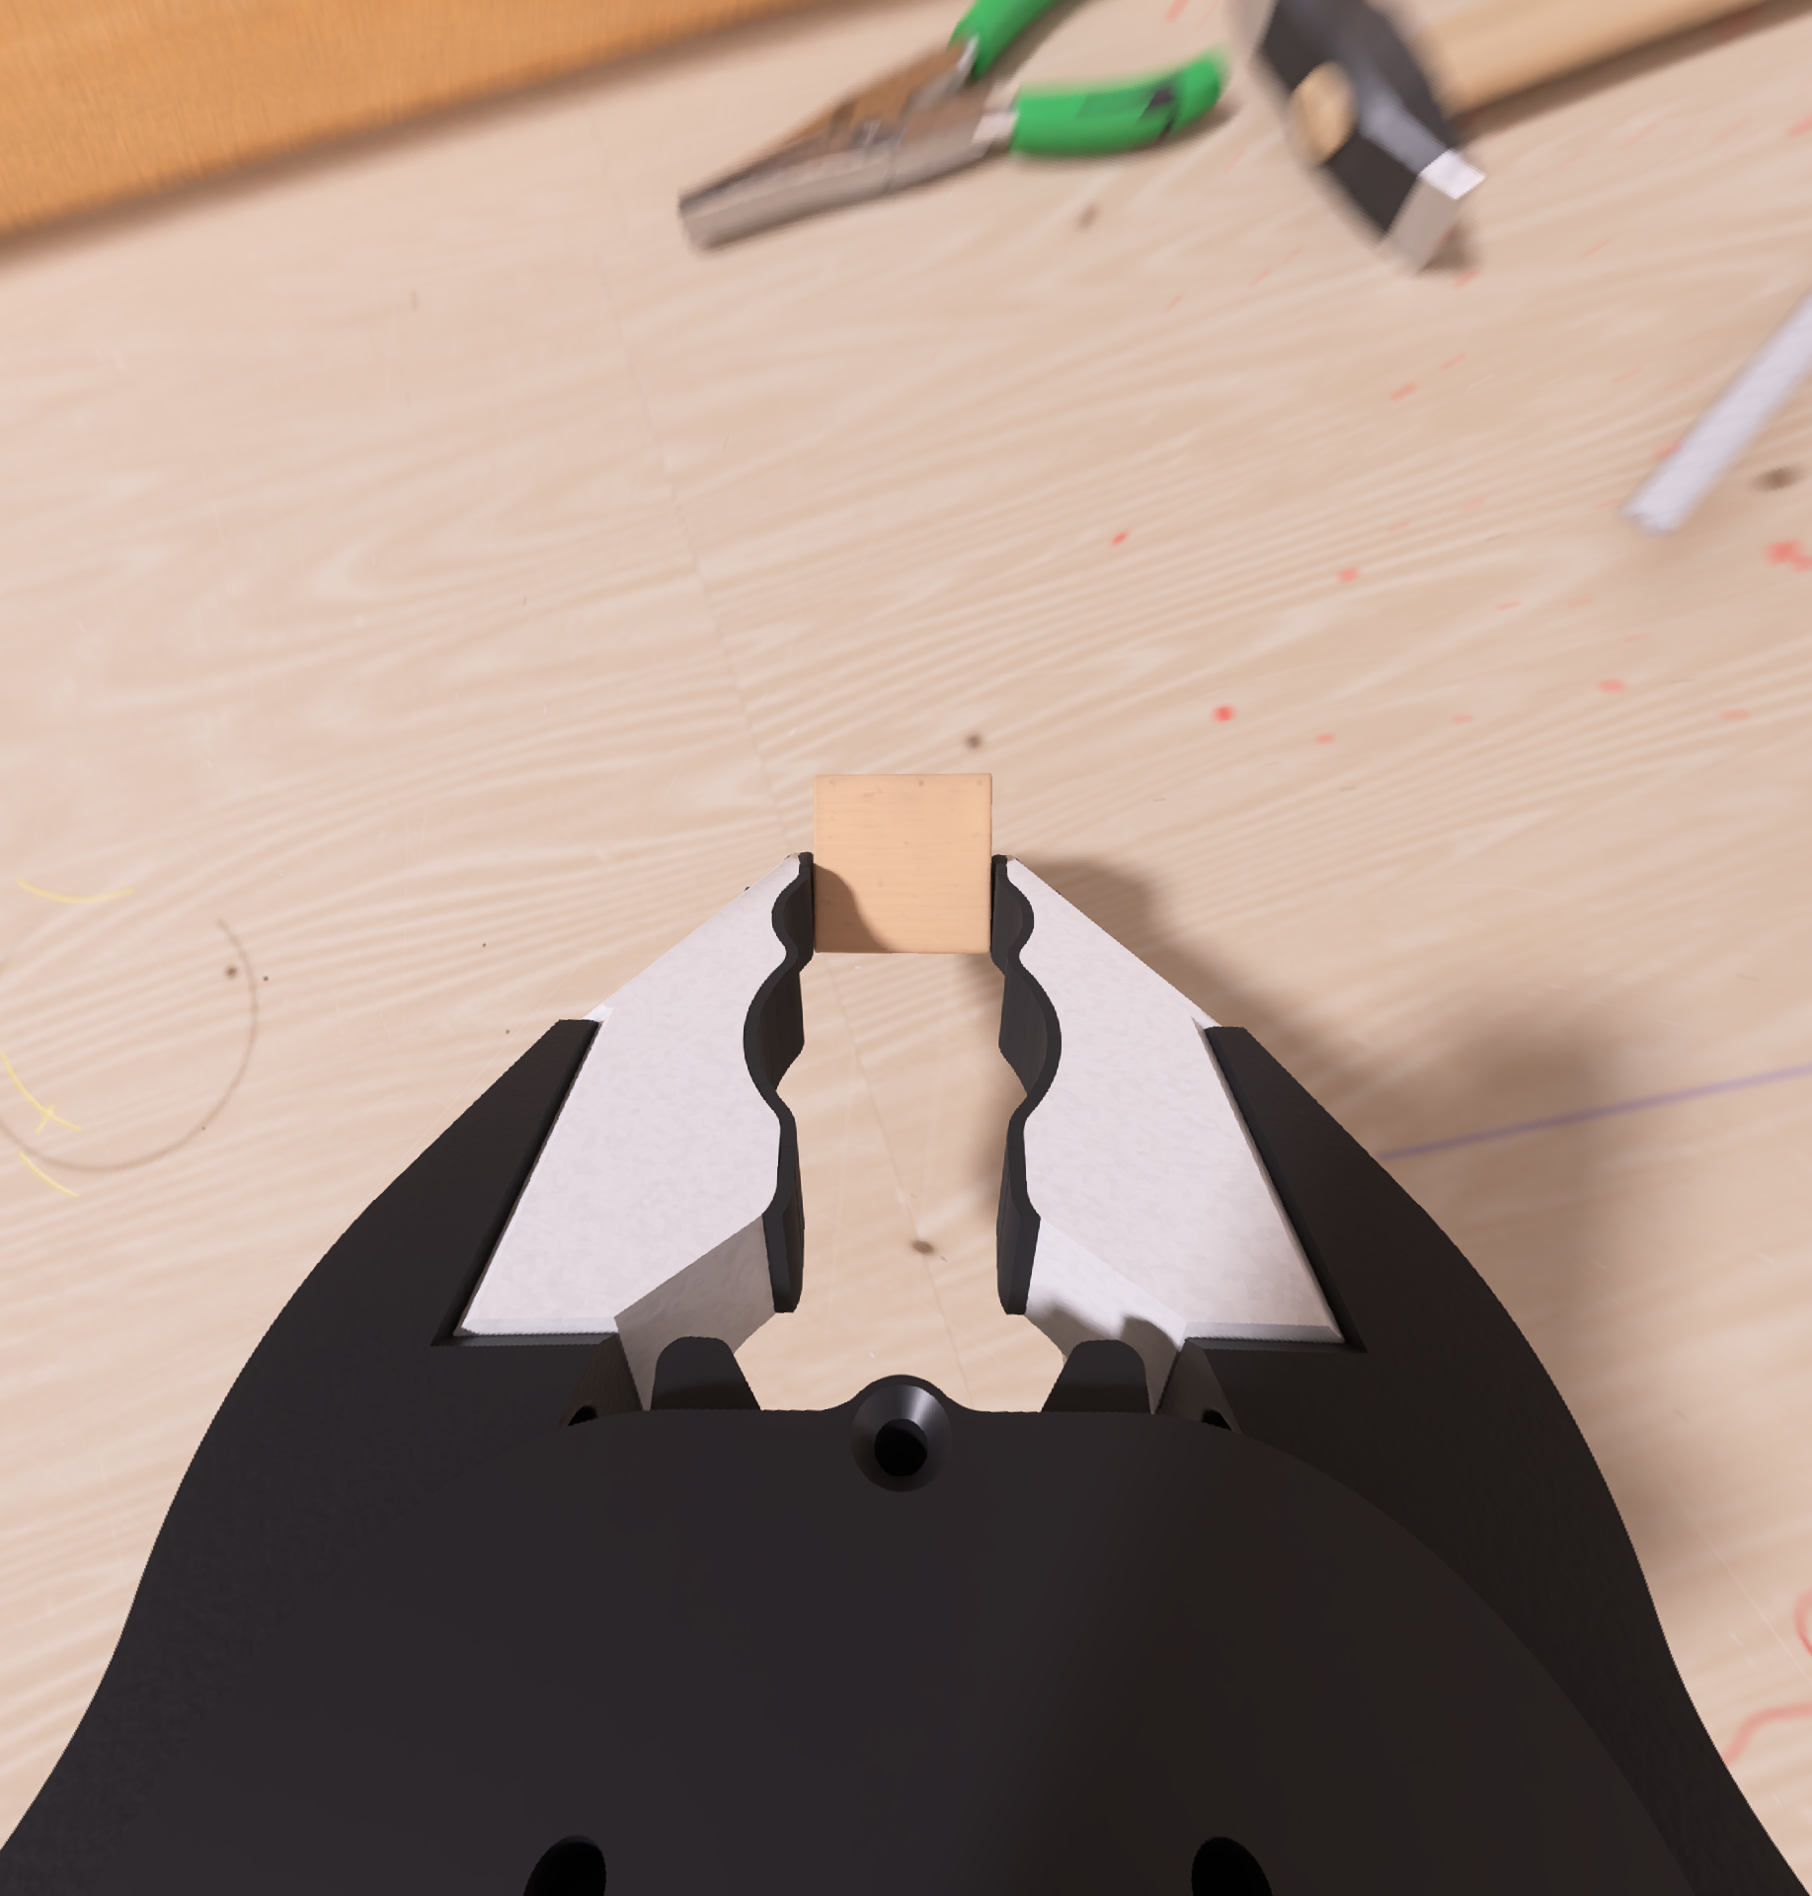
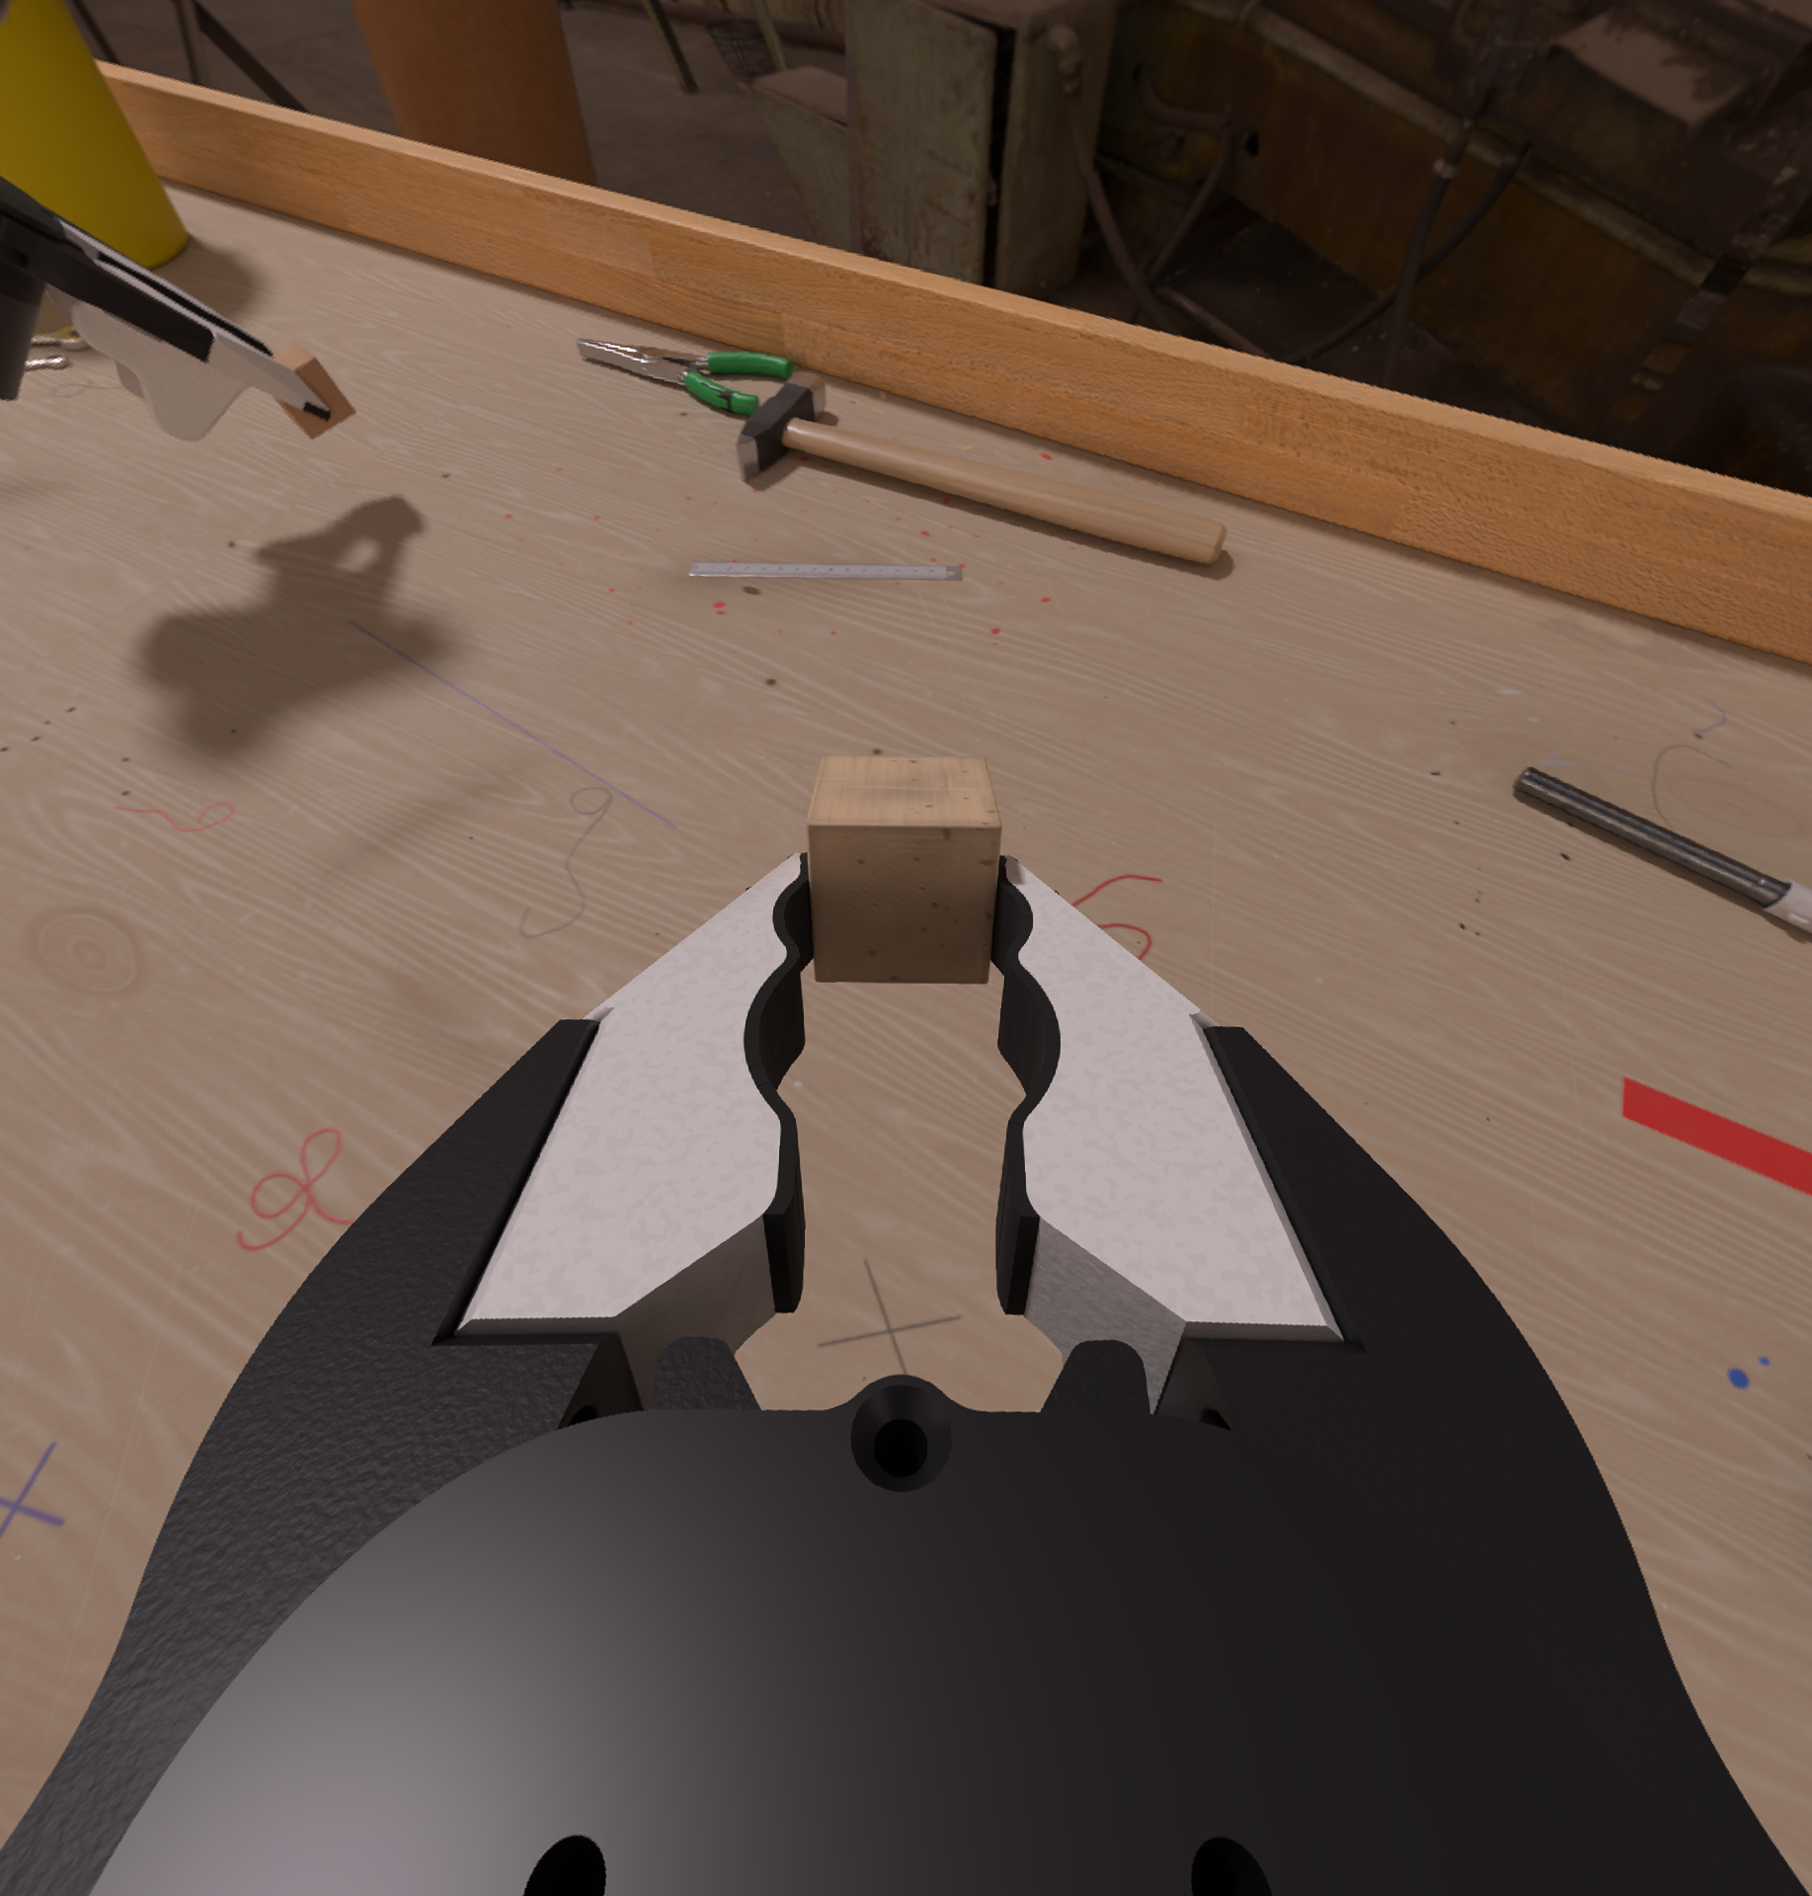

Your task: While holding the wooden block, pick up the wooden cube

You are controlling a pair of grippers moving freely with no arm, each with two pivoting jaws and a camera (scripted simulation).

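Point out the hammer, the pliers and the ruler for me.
hammer (image 2: 994, 480), right wrist view, middle of its wooden handle.
pliers (image 2: 748, 364), right wrist view, upper green grip.
ruler (image 2: 824, 571), right wrist view, middle of the metal strip.

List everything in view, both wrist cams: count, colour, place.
wooden block: 1, pale tan, in left gripper
wooden cube: 1, brown, in right gripper
pliers: 1, green handles, near far rail
hammer: 1, dark head, wood handle, beside pliers
ruler: 1, silver, mid-table
metal rod: 1, grey, white tip, right side
yellow cone: 1, far left
table: 1, light wood, orange rail
left gripper: black/white, shut
right gripper: black/white, shut
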